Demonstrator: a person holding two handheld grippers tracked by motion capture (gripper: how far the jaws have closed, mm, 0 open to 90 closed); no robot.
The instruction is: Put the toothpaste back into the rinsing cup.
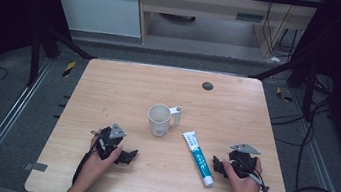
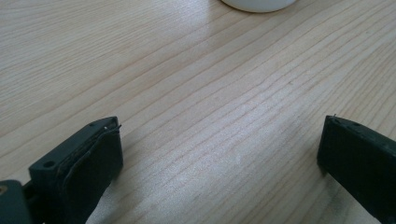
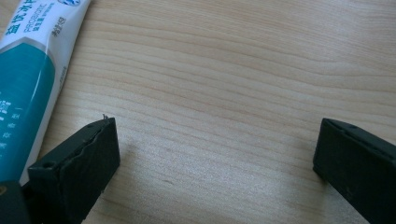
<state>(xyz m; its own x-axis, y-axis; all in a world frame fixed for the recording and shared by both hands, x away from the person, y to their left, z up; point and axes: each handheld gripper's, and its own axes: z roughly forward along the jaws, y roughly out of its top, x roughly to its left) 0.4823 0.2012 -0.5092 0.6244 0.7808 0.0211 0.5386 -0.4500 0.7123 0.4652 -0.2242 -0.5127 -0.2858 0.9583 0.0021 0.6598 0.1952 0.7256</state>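
Two black two-jaw grippers are rested low on the pale wooden table (image 1: 110, 82), jaws spread wide and empty. Just beside the right gripper (image 1: 221, 167) lies a white-and-teal toothpaste tube (image 1: 198, 158), flat, near a white plastic mug (image 1: 159, 119). Judged light, soft and slippery, the tube is best pinched across its middle. The left gripper (image 1: 127, 156) is pointed toward the mug.

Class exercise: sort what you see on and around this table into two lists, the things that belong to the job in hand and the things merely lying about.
Job in hand:
- toothpaste tube, beside the open right gripper
- white mug, ahead of the open left gripper

Lying about:
- dark round plug in the table
- cables on the floor
- cabinet behind
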